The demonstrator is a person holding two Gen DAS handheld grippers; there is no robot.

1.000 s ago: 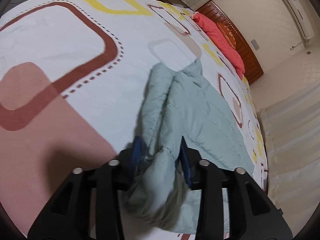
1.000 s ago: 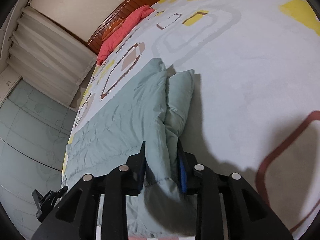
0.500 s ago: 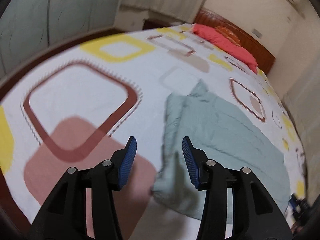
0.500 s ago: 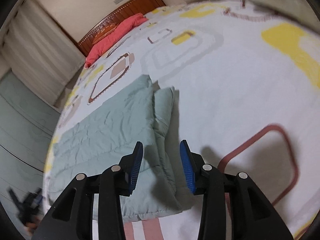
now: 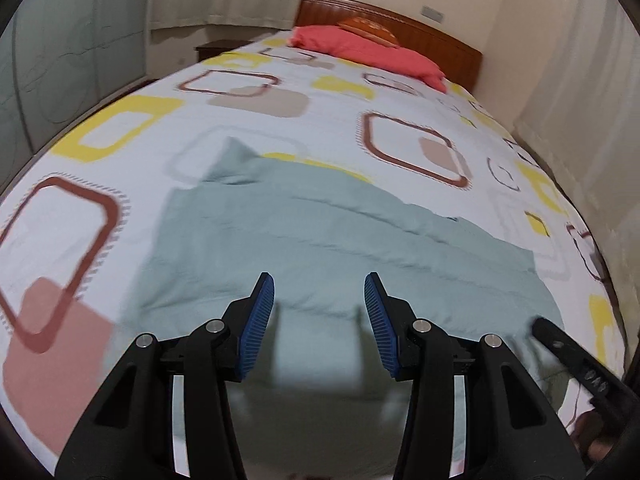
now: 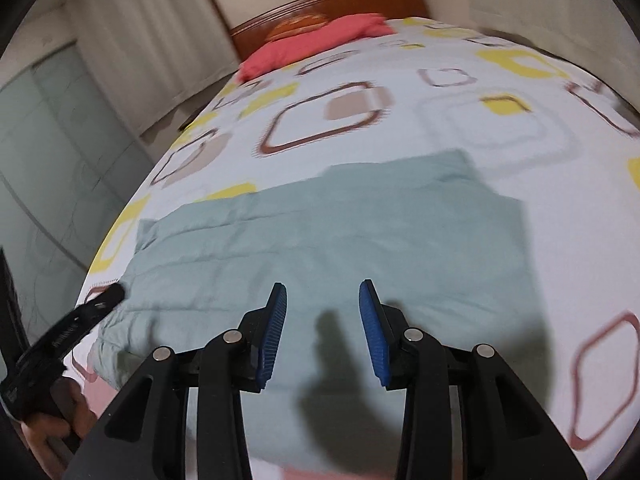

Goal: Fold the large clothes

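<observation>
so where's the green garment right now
The green garment lies flat on the patterned bedspread in both wrist views, at the foot end of the bed, far from the red pillow, just ahead of both open grippers.

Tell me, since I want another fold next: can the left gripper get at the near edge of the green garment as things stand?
Probably yes. The left gripper is open and empty, the green garment lies flat on the bed right ahead of its fingertips, and nothing sits between them.

Left hand-held gripper (image 5: pixel 319 322): jaws spread wide, nothing between the blue pads (image 5: pixel 258 328). Right hand-held gripper (image 6: pixel 322 332): same, jaws apart and empty. Both level, side by side, pointing forward.
</observation>
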